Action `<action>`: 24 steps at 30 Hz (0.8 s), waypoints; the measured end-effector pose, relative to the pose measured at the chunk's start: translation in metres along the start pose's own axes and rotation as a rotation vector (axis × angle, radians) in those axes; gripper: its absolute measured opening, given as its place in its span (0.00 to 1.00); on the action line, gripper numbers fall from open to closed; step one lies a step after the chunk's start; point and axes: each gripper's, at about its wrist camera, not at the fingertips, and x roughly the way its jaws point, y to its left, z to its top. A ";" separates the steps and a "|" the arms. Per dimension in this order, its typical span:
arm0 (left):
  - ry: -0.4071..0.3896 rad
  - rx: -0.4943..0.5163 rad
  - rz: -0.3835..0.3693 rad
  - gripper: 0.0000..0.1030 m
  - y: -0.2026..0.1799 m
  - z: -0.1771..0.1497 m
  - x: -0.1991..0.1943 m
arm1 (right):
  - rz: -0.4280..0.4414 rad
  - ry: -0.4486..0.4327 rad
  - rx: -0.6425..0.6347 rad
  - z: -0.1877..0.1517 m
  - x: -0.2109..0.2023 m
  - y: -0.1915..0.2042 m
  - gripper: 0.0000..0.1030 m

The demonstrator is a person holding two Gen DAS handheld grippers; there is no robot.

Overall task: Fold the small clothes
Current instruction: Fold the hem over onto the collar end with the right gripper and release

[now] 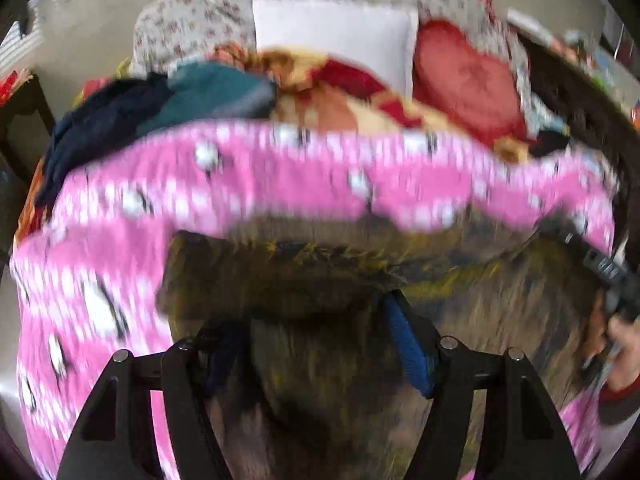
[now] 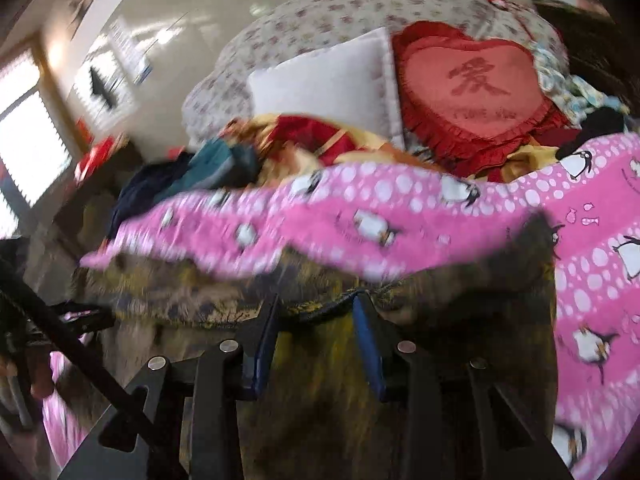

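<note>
I see the olive garment point(image 1: 320, 280) pinched in my left gripper point(image 1: 316, 320) and right gripper point(image 2: 316, 308). Both hold its edge, draped just ahead over the pink penguin blanket point(image 2: 592, 280).

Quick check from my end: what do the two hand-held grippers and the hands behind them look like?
Both are black, angular linkage frames with silver pivot pins and blue finger pads: left hand-held gripper, right hand-held gripper. In the left wrist view, the bare right hand shows a red-and-white cuff.

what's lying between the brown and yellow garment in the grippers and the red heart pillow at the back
In the right wrist view, beyond the brown and yellow garment comes the pink penguin sheet, then a crumpled red and yellow blanket, then the heart pillow.
</note>
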 end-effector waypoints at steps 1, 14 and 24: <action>-0.028 -0.010 0.016 0.66 0.001 0.009 -0.002 | -0.013 -0.011 0.024 0.006 0.003 -0.004 0.40; -0.024 -0.067 -0.104 0.73 0.029 -0.074 -0.057 | -0.104 0.019 -0.024 -0.063 -0.112 -0.033 0.75; 0.037 -0.106 -0.164 0.78 0.031 -0.161 -0.058 | -0.035 0.149 0.011 -0.141 -0.132 -0.041 0.17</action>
